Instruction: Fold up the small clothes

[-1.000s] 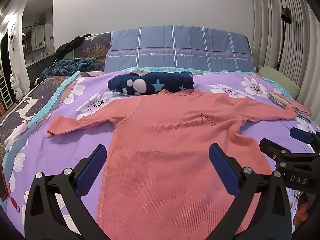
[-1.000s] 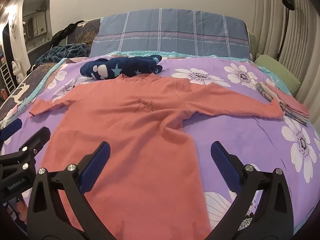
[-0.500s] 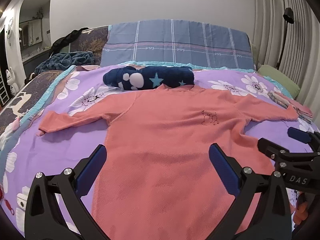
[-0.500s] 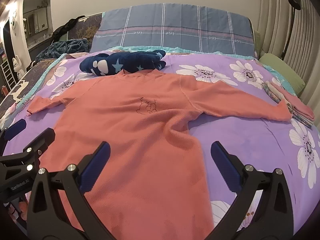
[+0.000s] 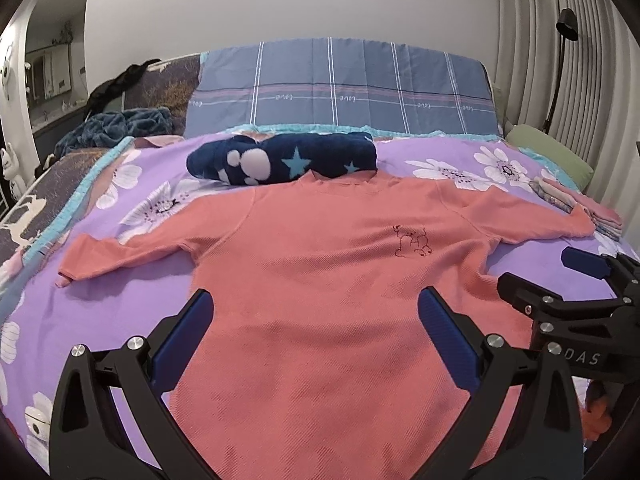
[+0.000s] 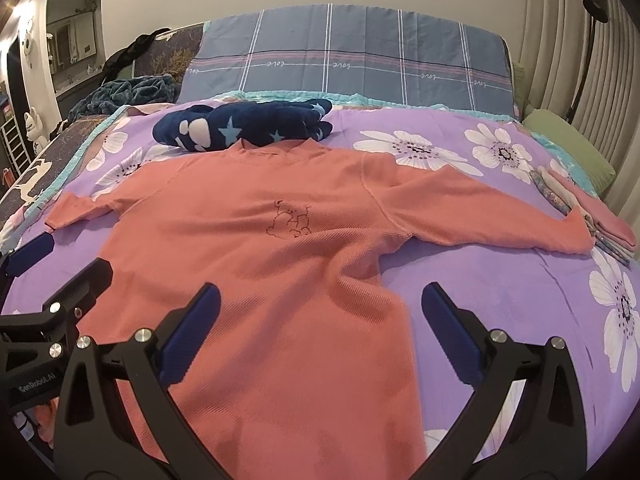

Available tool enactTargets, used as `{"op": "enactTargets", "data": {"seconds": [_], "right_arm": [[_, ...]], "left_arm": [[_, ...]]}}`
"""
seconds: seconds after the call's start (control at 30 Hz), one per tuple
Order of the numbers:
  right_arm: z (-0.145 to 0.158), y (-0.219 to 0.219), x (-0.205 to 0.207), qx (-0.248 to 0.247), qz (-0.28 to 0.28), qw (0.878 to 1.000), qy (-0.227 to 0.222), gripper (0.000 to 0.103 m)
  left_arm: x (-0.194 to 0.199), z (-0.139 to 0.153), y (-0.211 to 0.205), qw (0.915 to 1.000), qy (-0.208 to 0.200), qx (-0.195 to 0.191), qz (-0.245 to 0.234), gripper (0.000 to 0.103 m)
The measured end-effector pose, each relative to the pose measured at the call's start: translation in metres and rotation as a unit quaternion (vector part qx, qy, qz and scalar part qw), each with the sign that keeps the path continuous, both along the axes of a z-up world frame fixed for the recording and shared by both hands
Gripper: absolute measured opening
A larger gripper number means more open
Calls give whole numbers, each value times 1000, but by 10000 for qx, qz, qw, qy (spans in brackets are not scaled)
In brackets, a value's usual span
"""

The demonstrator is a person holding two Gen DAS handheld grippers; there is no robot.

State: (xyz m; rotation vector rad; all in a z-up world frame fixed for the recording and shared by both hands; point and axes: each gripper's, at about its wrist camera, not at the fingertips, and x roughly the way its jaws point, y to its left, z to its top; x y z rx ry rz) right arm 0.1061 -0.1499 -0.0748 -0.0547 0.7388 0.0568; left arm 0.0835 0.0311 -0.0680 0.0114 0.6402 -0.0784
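A coral long-sleeved shirt (image 5: 320,280) lies flat and face up on the purple flowered bed cover (image 5: 132,312), both sleeves spread out; it also shows in the right wrist view (image 6: 260,264). A small dark line drawing (image 6: 290,220) marks its chest. My left gripper (image 5: 316,316) is open and empty, held above the shirt's lower body. My right gripper (image 6: 320,312) is open and empty, above the shirt's lower right side. The right gripper also shows at the right edge of the left wrist view (image 5: 560,292).
A rolled navy garment with stars (image 5: 284,162) lies at the shirt's collar. A stack of folded clothes (image 6: 592,216) sits by the right sleeve cuff. A blue plaid pillow (image 5: 340,92) and a green pillow (image 6: 568,148) lie behind. A dark teal blanket (image 5: 112,128) is heaped at left.
Both grippers have risen and moved forward a little over the shirt, so the bed appears lower in both views. Both stay open. The shirt has not moved.
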Motion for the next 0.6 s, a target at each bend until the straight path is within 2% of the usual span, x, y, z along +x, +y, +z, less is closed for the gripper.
{"op": "enactTargets", "data": {"seconds": [0.1,0.4,0.53,0.6], "right_arm": [[-1,0,4,-16,-2,10000,6,101],[-3,0,15,-49,51,10000,-39,101],[-3,-2,20,-45,148,9999,-44,101],[-4,-5,22,-43,204,9997,-84,101]], "left_arm": [[4,-2,1,10000,24,9,6,102],[20,-12,13,9989,315,-352,-28,102],[31,-17,41,9975,360,-597,134,102],[35,-21,68,9967,327,-635,377,96]]}}
